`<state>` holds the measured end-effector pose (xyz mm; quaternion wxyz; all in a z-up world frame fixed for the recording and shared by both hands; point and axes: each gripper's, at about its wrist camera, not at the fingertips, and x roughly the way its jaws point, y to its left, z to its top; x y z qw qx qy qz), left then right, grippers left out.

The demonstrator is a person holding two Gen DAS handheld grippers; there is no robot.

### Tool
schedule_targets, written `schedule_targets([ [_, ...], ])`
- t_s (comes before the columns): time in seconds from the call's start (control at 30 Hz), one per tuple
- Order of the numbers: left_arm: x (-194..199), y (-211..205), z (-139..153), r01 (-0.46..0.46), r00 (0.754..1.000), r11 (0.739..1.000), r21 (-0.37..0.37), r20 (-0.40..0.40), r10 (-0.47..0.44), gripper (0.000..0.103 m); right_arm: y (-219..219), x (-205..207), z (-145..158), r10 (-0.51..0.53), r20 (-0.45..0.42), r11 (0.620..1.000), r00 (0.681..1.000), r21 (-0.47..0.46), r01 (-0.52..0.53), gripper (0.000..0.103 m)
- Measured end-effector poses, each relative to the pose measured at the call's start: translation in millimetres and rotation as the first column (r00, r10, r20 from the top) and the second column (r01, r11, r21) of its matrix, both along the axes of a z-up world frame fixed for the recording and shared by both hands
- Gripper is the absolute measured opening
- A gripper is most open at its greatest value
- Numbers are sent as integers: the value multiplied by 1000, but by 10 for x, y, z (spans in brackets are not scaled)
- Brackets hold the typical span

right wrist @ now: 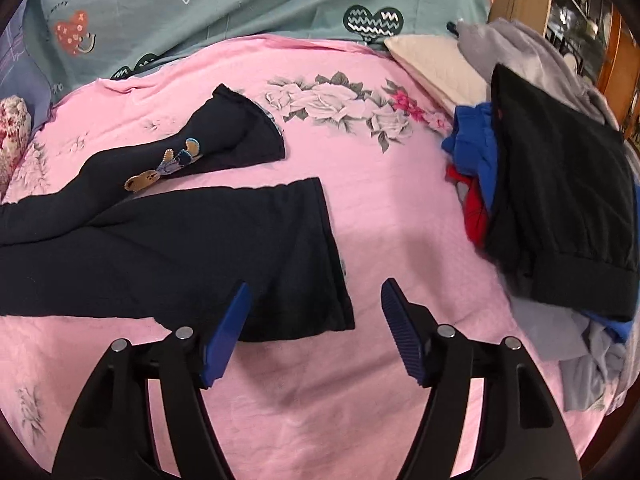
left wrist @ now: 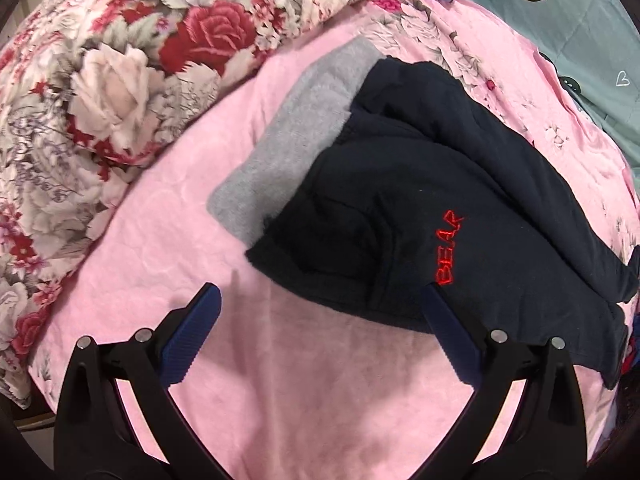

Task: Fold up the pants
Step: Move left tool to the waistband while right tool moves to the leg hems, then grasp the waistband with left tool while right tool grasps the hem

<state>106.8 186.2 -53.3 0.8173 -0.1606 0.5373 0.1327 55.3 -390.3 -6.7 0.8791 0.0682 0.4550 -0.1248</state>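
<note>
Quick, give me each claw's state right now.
Left claw: open, holding nothing, at the dark pants.
Right claw: open, holding nothing, over a pant leg's hem.

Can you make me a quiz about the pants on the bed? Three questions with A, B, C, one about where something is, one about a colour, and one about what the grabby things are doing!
1. Where is the little bear patch?
A. On the far pant leg
B. On the pink sheet
C. On the clothes pile

2. What colour is the word BEAR?
A. White
B. Red
C. Yellow

3. What is the right tool doing?
A. Squeezing a pant leg
B. Open, holding nothing
C. Shut on the sheet

Answers:
1. A, the bear patch sits on the far leg of the dark pants, not on the clothes pile.
2. B, the BEAR lettering is stitched in red on the dark cloth.
3. B, the right tool has its jaws spread over the near leg's cuff, and nothing is between them.
</note>
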Motion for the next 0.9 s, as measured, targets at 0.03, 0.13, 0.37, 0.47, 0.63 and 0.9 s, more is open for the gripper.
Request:
schedule_targets([
  [0.03,48,-13,-25,13,1000,1000,-22,-6,-13,101,-32,-7,-10,-8,1,1000,1000,20,8,69],
  [0.13,204,-42,-108,35,999,999,-27,-39,-36,96,-74,-80,-1,-26,15,998,1000,59,25,69],
  [0.37,227,122,-174,-11,999,996,-90,-51,7,84,-147,-161,10,-28,23,995,999,92,26,69],
  [0.47,155,231,-164,-46,998,992,-114,-59,39,83,-183,-165,1,-32,24,992,999,122,28,69],
  [0.63,167,243,-174,-33,998,988,-152,-58,24,83,-120,-120,8,-19,39,991,999,133,14,69],
  [0.9,322,399,-94,-100,995,984,-149,0,102,13,-102,-120,34,3,38,993,999,122,-8,69],
])
